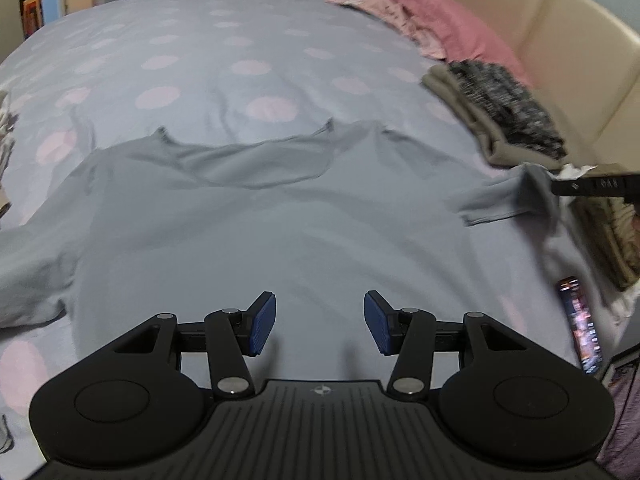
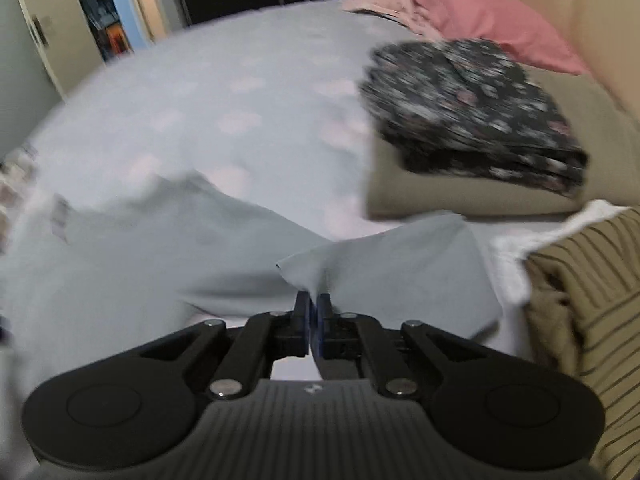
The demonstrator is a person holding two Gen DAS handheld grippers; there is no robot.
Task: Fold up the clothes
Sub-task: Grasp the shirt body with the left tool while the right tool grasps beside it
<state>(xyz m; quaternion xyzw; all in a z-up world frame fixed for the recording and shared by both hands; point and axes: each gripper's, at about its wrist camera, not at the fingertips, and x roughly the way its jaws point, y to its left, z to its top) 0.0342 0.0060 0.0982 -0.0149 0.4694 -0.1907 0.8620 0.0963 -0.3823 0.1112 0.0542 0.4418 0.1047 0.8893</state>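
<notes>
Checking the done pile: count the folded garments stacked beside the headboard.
2: a dark floral garment lies on top of a folded olive one, near the pink pillow. More may be hidden beneath.

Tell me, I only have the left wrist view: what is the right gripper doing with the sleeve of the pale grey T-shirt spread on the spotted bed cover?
Observer: The right gripper has its jaws shut on a fold of the pale grey T-shirt's sleeve, which is lifted into a peak.
Operator: What lies past that sleeve?
Observer: A folded dark floral garment sits on top of a folded olive-beige one.
Operator: Anything to the right of the gripper?
Observer: A tan fabric with thin dark stripes, lying over a white fabric that shows at its edge.
Operator: And my left gripper?
Observer: The left gripper is open above the shirt body, holding nothing.
</notes>
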